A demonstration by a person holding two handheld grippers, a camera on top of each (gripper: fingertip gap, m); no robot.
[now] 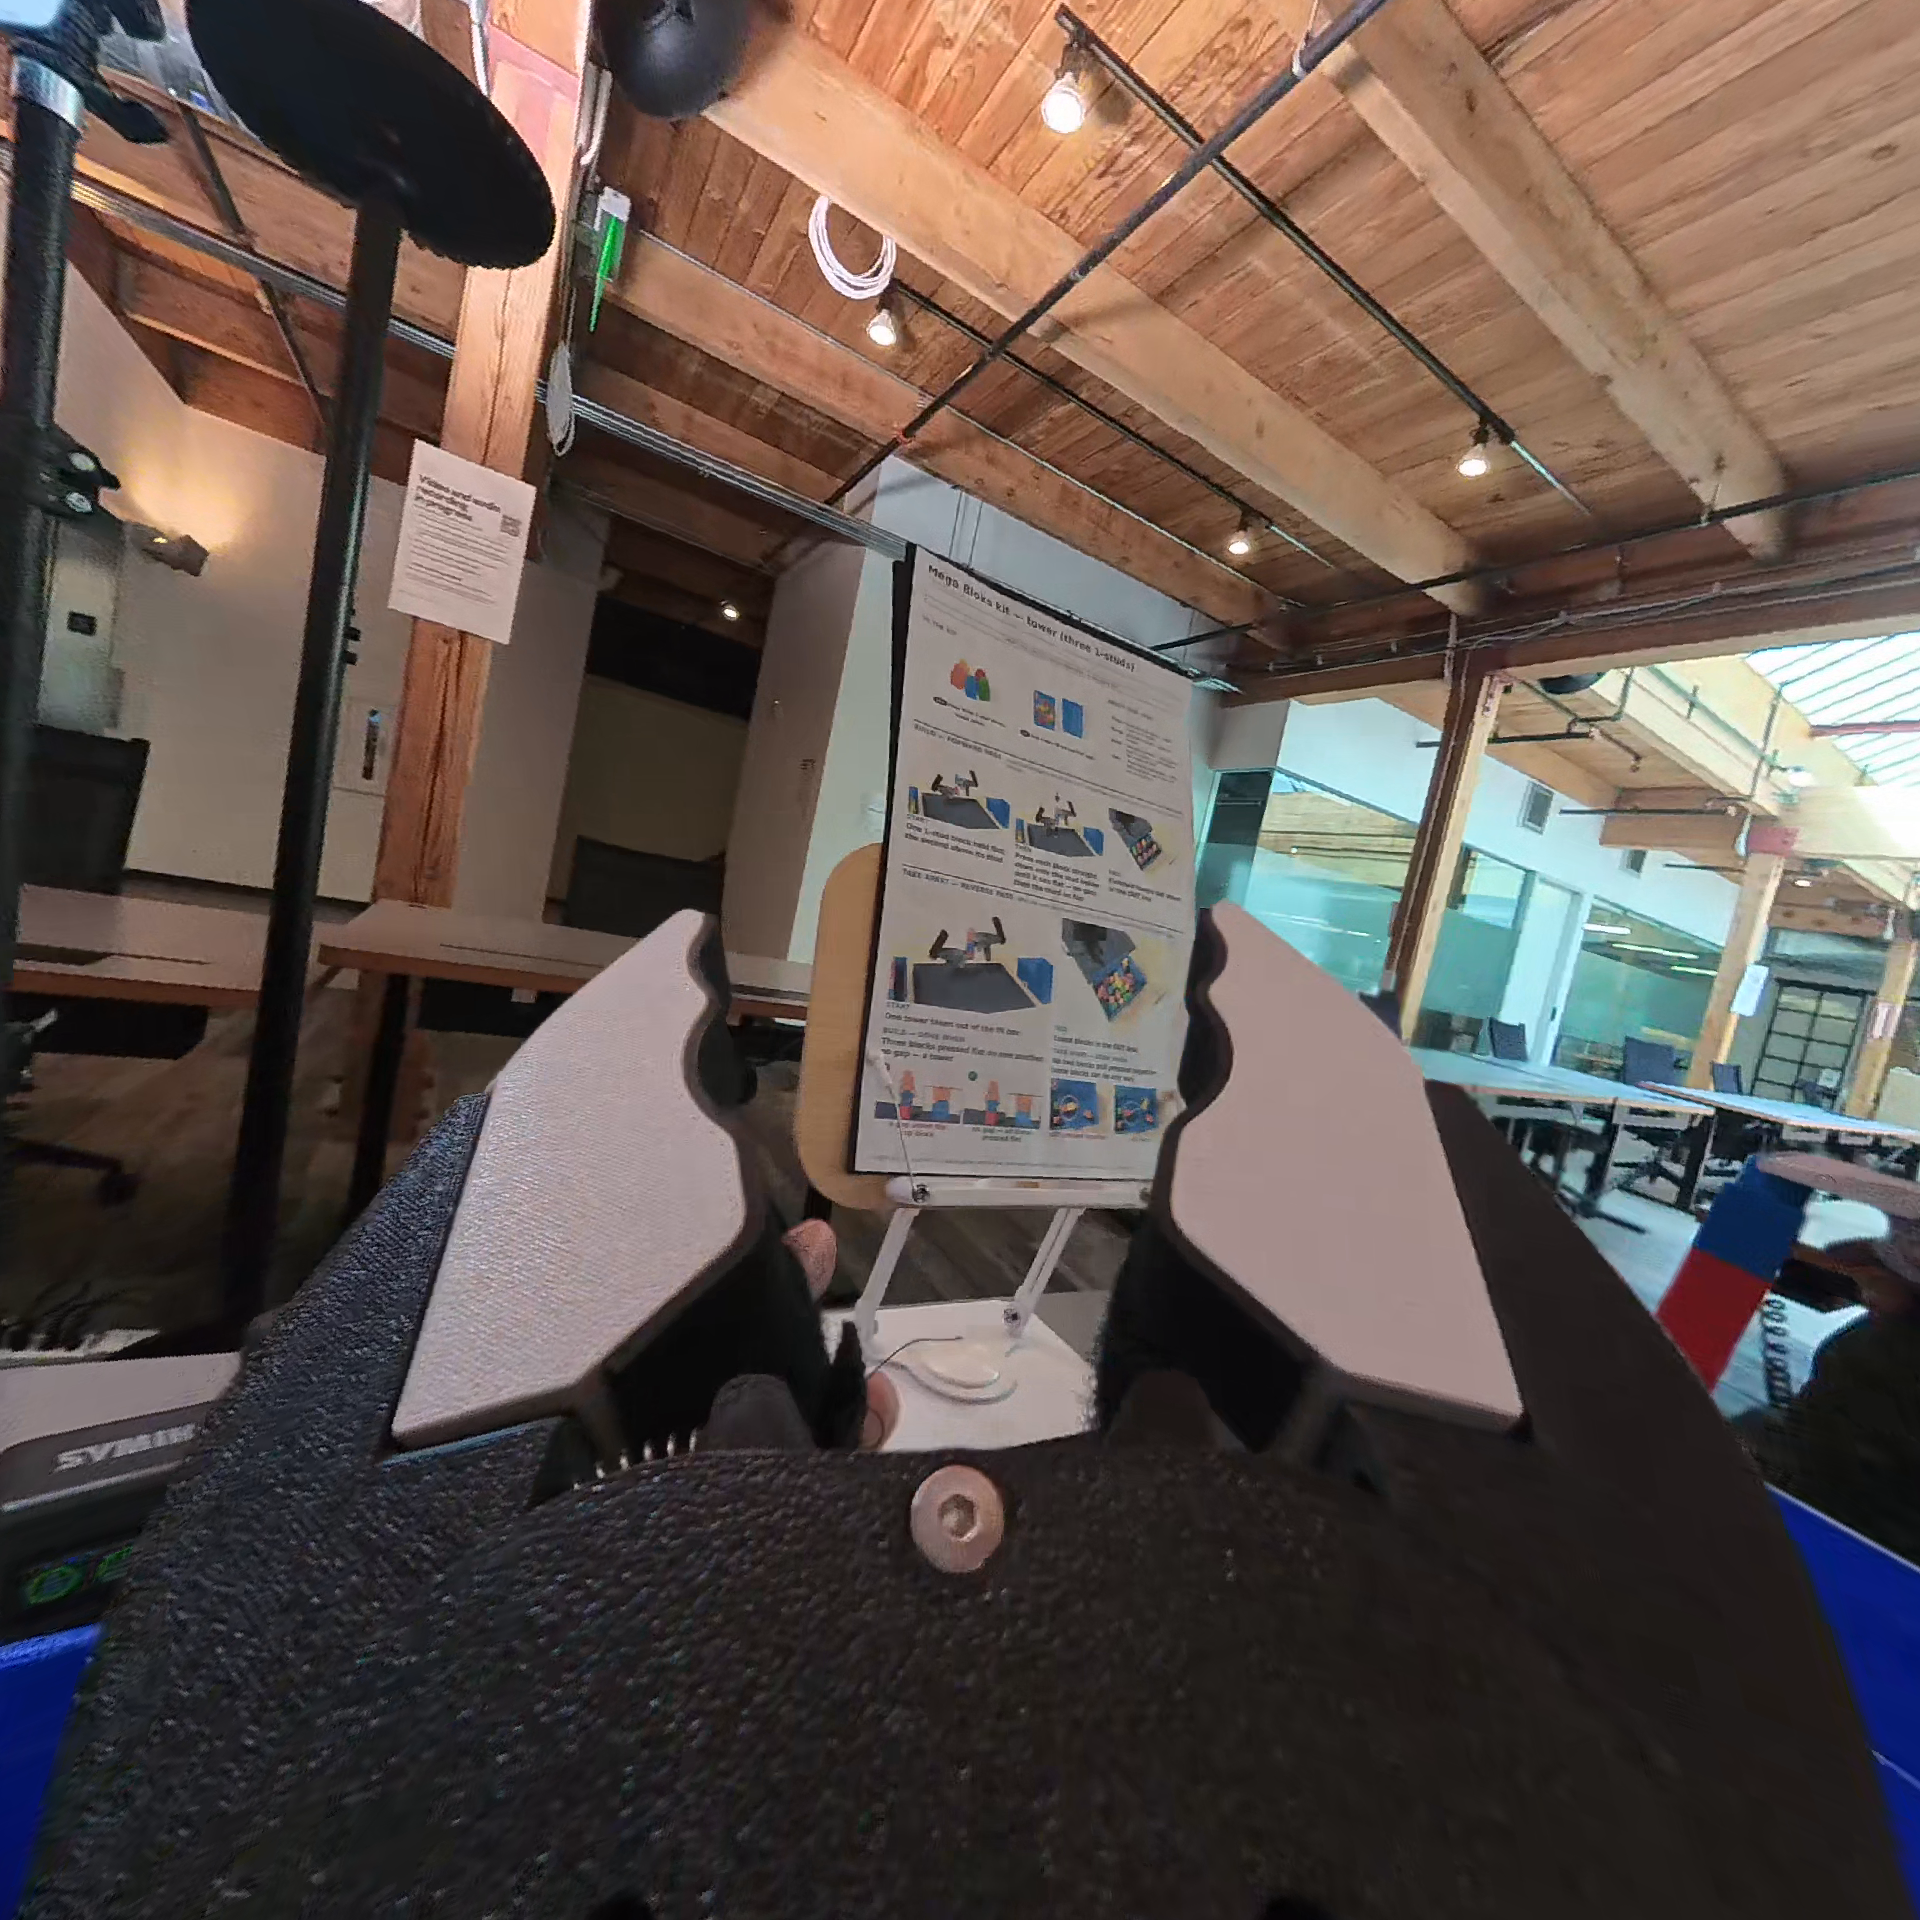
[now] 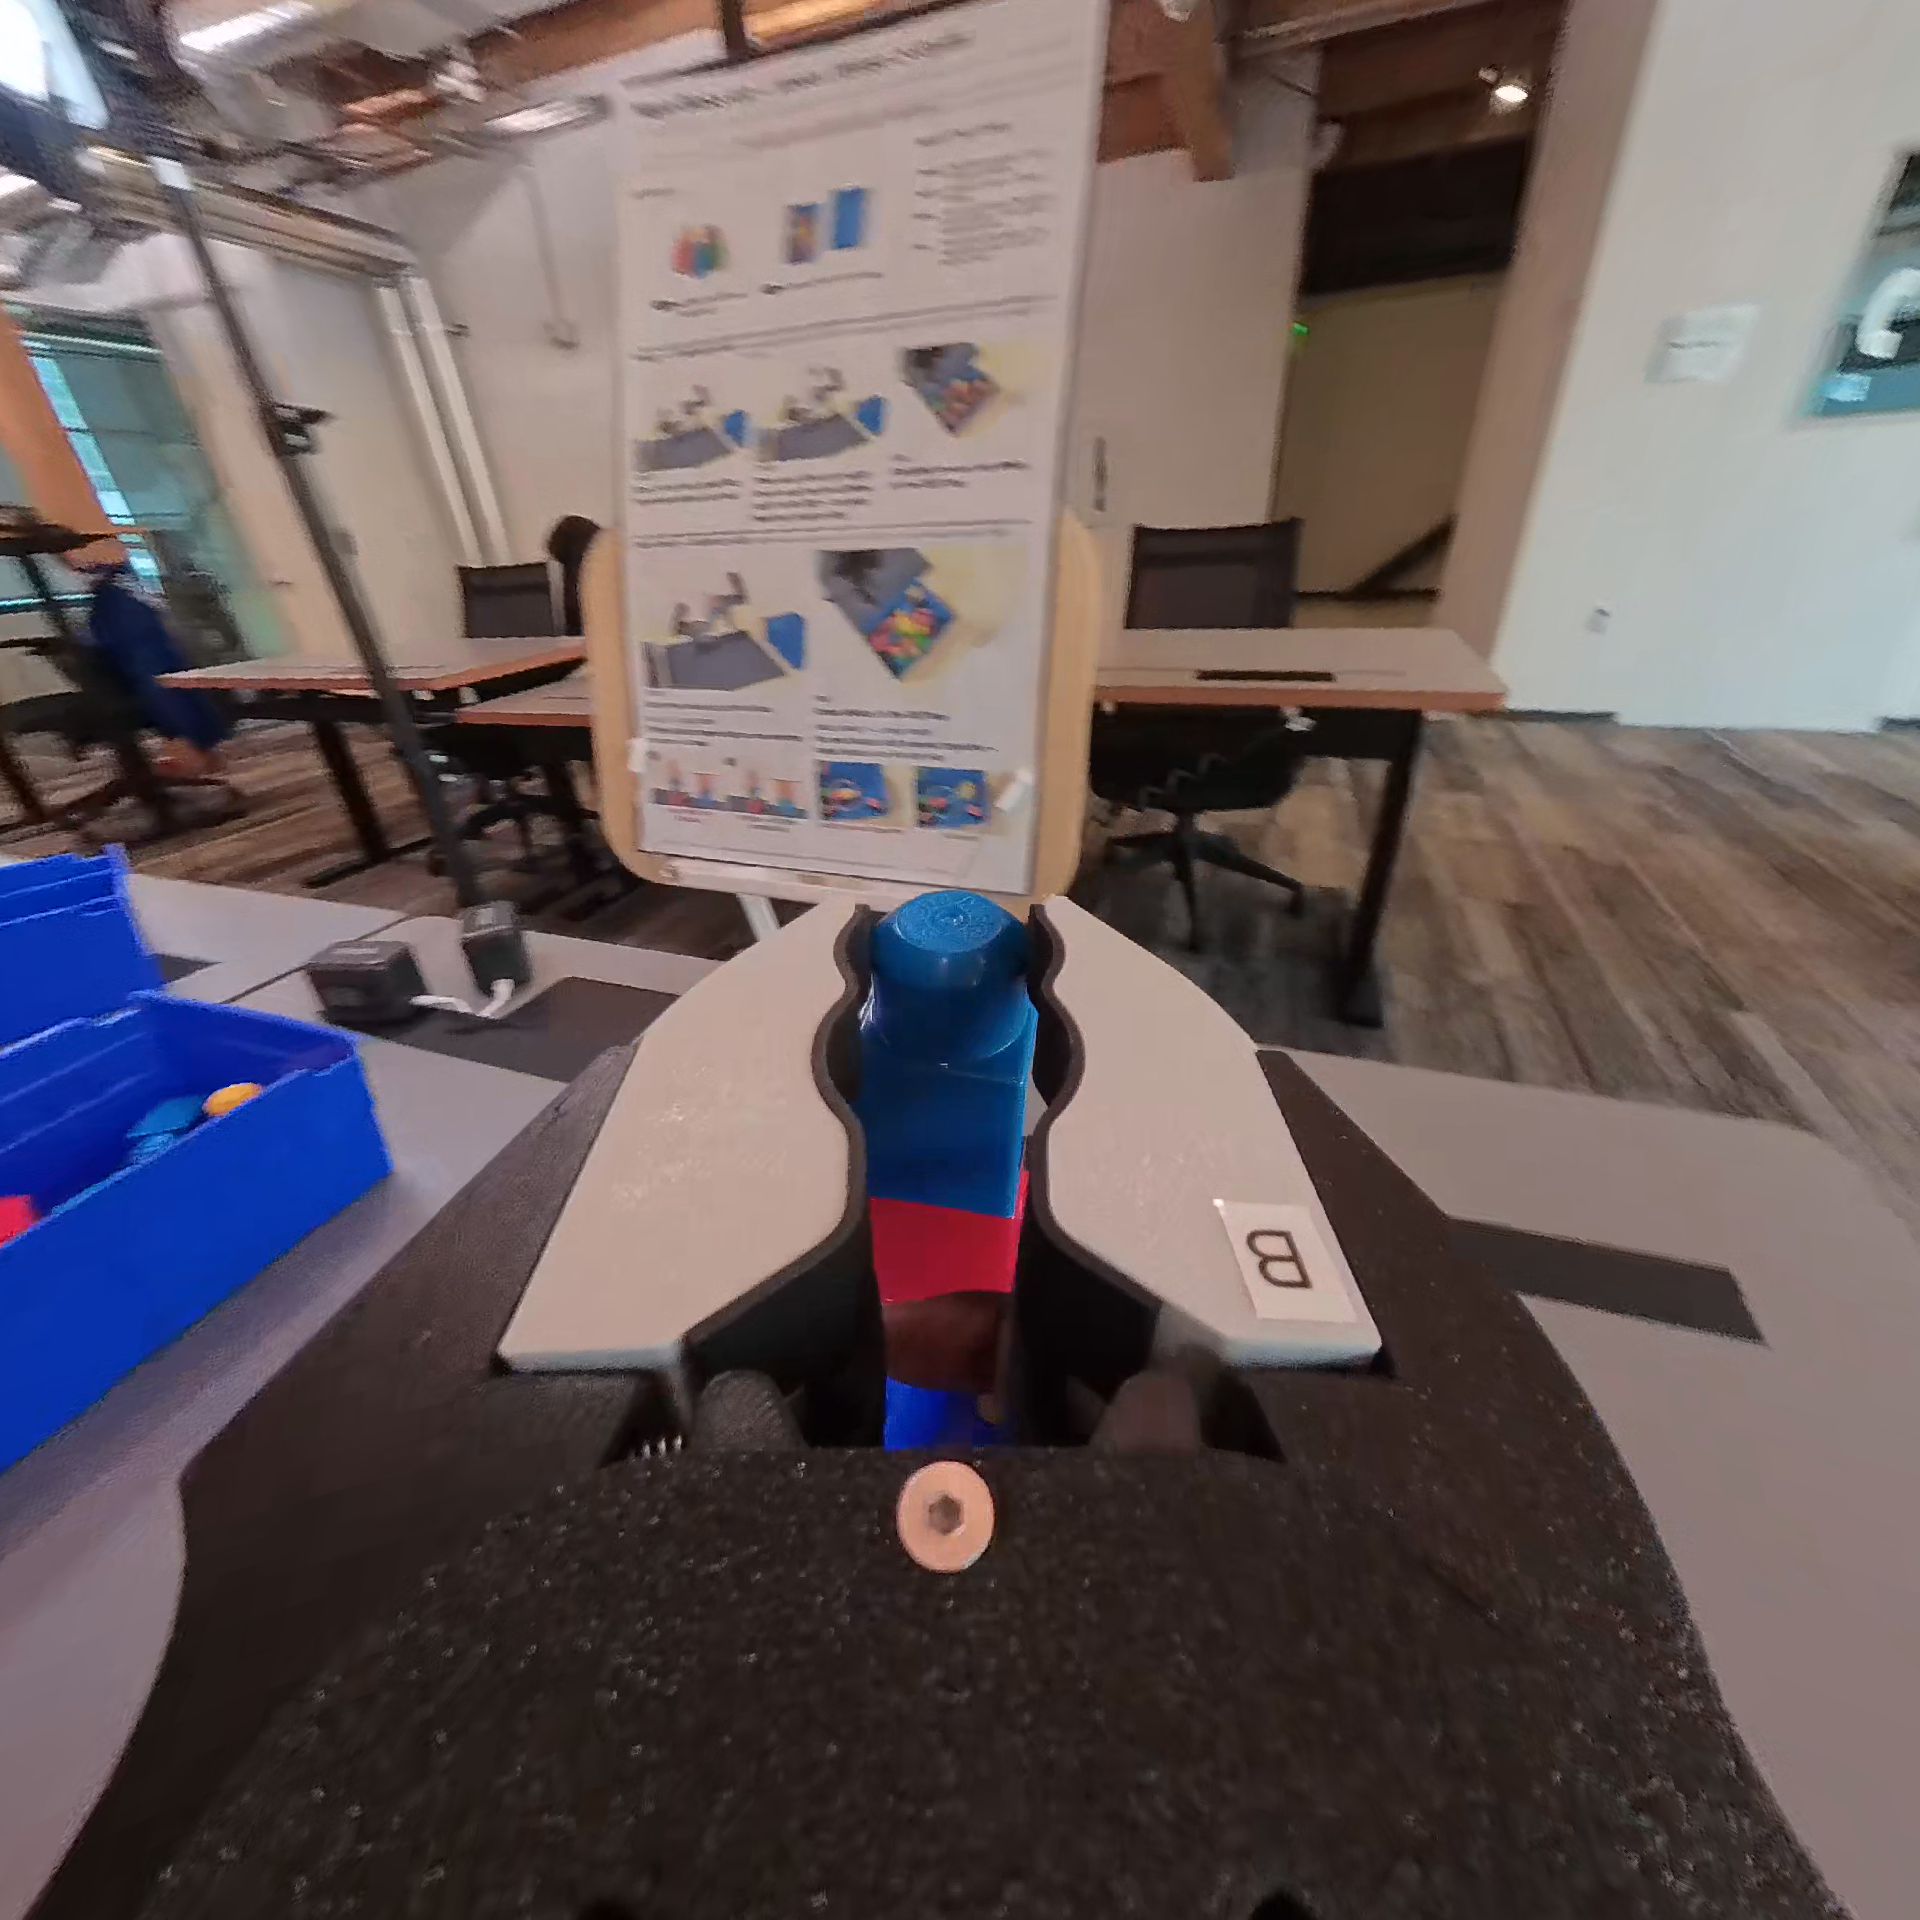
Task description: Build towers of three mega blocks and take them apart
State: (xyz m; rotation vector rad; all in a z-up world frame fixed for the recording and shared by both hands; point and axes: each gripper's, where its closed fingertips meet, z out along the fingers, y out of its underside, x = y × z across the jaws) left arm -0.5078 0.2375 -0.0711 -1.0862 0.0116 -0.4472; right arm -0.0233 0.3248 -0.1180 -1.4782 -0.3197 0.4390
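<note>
Right gripper (image 2: 948, 1023) clamps block tower (image 2: 940, 1132)
Blue-red-blue stack lies lengthwise between its fingers; left gripper (image 1: 956, 997) gapes open, empty.

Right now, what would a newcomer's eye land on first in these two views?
The stack of mega blocks, blue over red, clamped in the right claw at centre frame. Next, the left claw, open and empty, aimed at the instruction sheet on its stand. A blue bin of blocks sits lower left.

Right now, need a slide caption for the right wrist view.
Right gripper shut on a blue-red-blue block tower, instruction sheet behind.
</note>
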